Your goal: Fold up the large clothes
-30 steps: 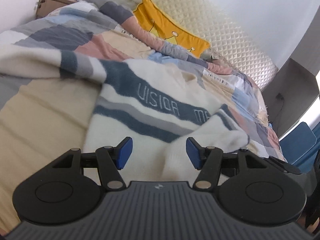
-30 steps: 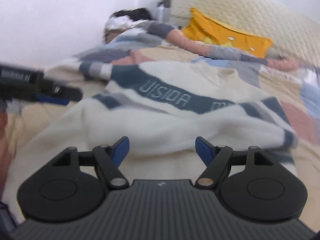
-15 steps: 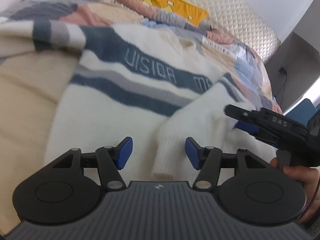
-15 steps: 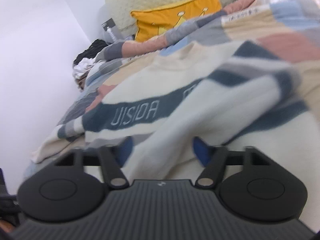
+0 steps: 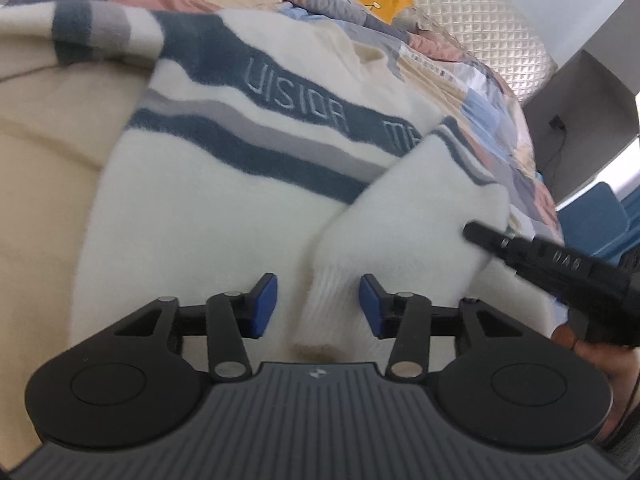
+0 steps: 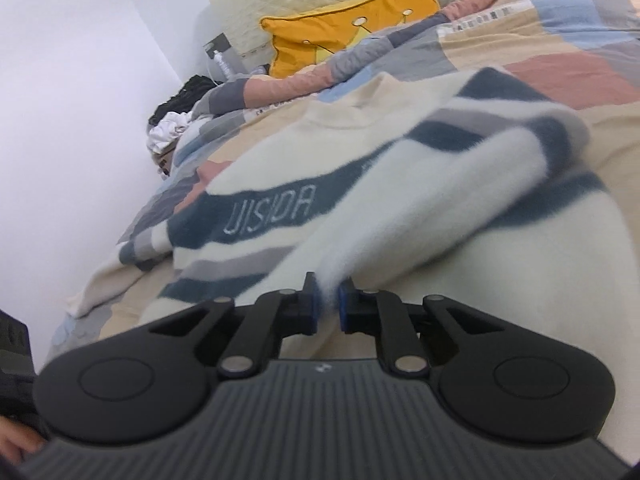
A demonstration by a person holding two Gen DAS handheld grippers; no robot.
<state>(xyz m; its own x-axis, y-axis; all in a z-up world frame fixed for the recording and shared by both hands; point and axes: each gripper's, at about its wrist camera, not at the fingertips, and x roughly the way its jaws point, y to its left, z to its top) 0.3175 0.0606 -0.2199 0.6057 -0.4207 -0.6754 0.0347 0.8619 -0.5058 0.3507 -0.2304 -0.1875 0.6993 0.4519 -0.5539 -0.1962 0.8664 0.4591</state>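
A cream sweater [image 5: 208, 200] with dark blue and grey stripes lies spread on the bed, one sleeve [image 5: 400, 216] folded across its body. My left gripper [image 5: 318, 306] straddles the ribbed sleeve cuff [image 5: 324, 320]; its jaws are closing, and the blue pads do not touch the cuff. In the right wrist view the same sweater [image 6: 500, 280] fills the frame, and my right gripper [image 6: 328, 304] is shut on a pinch of the sleeve's fabric. That right gripper [image 5: 476, 234] also shows as a black bar at the right of the left wrist view.
A patchwork quilt [image 5: 492, 92] covers the bed. A yellow pillow [image 6: 344, 40] leans on the quilted cream headboard [image 5: 492, 36]. A pile of clothes [image 6: 172, 124] sits by the wall. A blue chair [image 5: 592, 220] and a grey cabinet [image 5: 580, 112] stand beside the bed.
Both grippers came down onto the sweater. The right one rolled and shut on the sleeve. The left one's jaws narrowed around the cuff.
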